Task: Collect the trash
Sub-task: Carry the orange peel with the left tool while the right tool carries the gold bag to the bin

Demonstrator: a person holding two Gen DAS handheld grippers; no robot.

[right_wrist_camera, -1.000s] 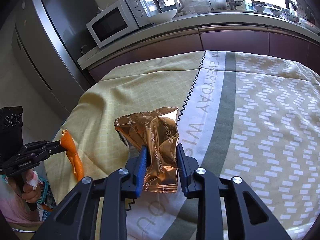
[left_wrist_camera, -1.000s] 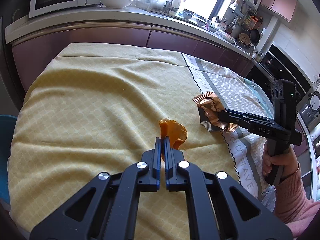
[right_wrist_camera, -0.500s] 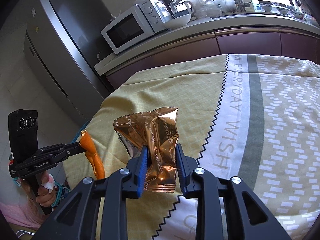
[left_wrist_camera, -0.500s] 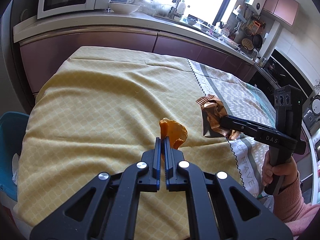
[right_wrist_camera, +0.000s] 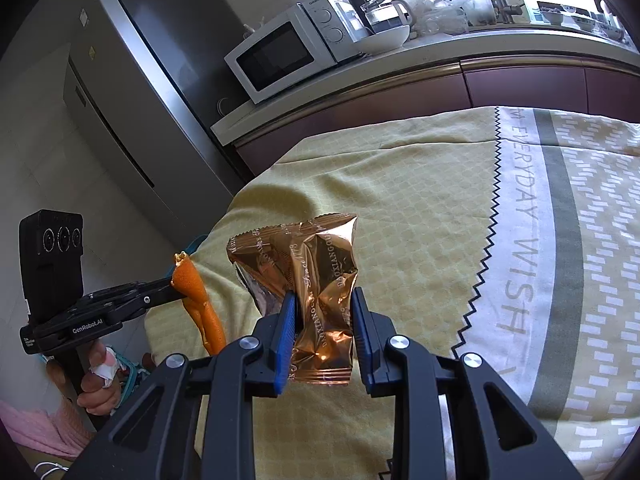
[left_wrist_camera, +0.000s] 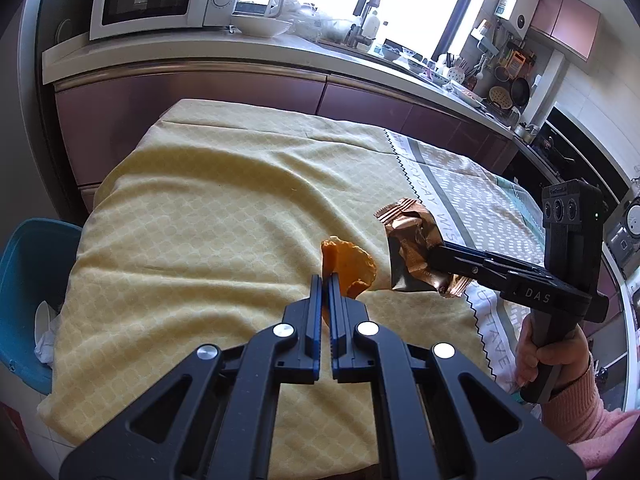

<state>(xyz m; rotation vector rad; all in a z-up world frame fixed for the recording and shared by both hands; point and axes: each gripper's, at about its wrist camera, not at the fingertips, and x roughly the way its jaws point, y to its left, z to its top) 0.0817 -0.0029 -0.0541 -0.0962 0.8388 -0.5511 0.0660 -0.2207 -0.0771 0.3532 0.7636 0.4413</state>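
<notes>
Two pieces of trash held: one per gripper, both lifted clear of the tablecloth [left_wrist_camera: 192, 240].
Change noted: against the views of a second ago, both grippers are seen carried toward the left end of the table; more of the blue bin [left_wrist_camera: 24, 280] is now exposed at 9 o'clock in the left wrist view, and the fridge [right_wrist_camera: 160, 80] is brought further into the right wrist view.
Meaning for task: pick-up is judged complete for both pieces; transport to the bin is judged under way, with release not yet done.
Left gripper [left_wrist_camera: 325, 280]: clenched on the orange peel [left_wrist_camera: 352, 264], the jaws almost touching with the peel pinched between the tips; the peel is seen standing up at 12 o'clock from the tips.
Right gripper [right_wrist_camera: 323, 312]: clamped on the copper foil wrapper [right_wrist_camera: 308, 268], the blue pads pressed against its lower half, the upper half projecting at 12 o'clock.
Wrapper position, left wrist view: at 3 o'clock of the peel, just beside it, apart.
Bin contents: white crumpled material is visible inside; it cannot be identified.
Count, orange peel: one.
Count, foil wrapper: one.
Count, grippers: two.
Count, bins: one.
Count, loose trash on the cloth: none is seen in either view.
Count, hands visible: two, one on each handle.
Risk judged: the peel is held by a thin edge and may slip.
</notes>
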